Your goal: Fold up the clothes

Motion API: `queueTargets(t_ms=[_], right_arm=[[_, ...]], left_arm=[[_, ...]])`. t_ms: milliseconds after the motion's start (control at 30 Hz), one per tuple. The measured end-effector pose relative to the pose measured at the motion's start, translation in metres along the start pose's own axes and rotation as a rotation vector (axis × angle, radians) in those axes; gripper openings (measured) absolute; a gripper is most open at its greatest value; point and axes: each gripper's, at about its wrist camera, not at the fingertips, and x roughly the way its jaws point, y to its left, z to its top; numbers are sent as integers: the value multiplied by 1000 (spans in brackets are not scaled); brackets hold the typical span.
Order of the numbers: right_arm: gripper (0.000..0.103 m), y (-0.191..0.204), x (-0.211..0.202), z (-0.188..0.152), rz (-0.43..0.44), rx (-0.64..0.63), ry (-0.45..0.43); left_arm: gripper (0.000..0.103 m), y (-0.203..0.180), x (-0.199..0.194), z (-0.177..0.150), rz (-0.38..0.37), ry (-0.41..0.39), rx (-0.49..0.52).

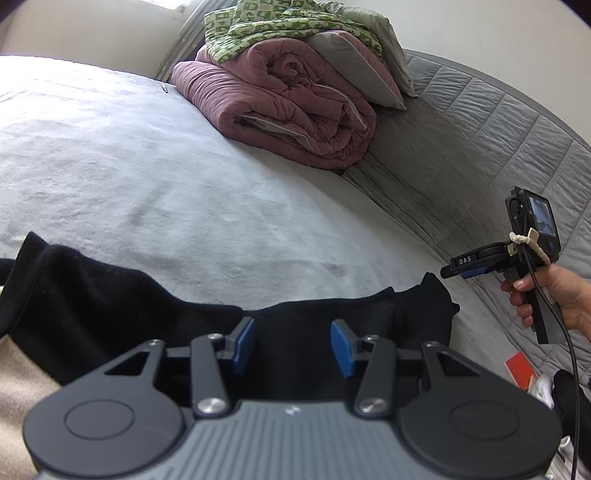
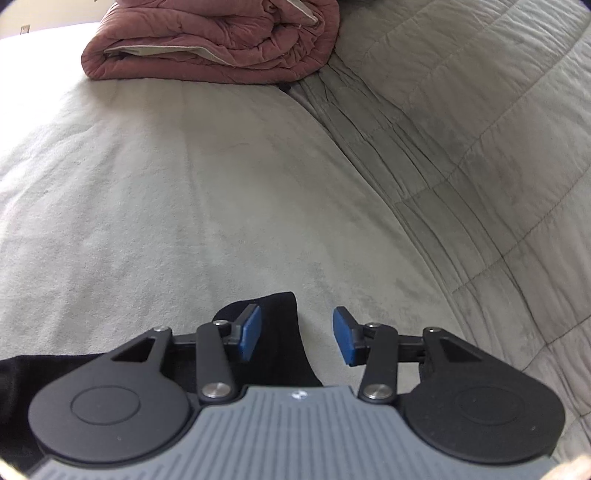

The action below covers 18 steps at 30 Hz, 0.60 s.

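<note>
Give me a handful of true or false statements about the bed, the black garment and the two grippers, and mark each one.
1. The black garment lies on the pale bed cover. True.
2. The right gripper is clamped shut on the garment. False: its blue pads stand apart, with a corner of the black cloth lying beneath them.
3. A pink quilt sits folded at the far end of the bed. True.
4. The green patterned blanket lies underneath the pink quilt. False: it is stacked on top of it.
5. The left gripper has its jaws apart over the black cloth. True.
6. A hand holding the other gripper shows at the left edge of the left wrist view. False: it shows at the right edge.
</note>
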Motion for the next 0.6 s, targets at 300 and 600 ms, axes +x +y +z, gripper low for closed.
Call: queueTargets(t_ms=[300, 600], right_arm=[[34, -25, 10, -22, 89, 201, 137], [3, -30, 13, -31, 25, 188, 124]], left_arm=[[47, 1, 0, 0, -2, 1, -1], [48, 1, 0, -1, -3, 1, -1]])
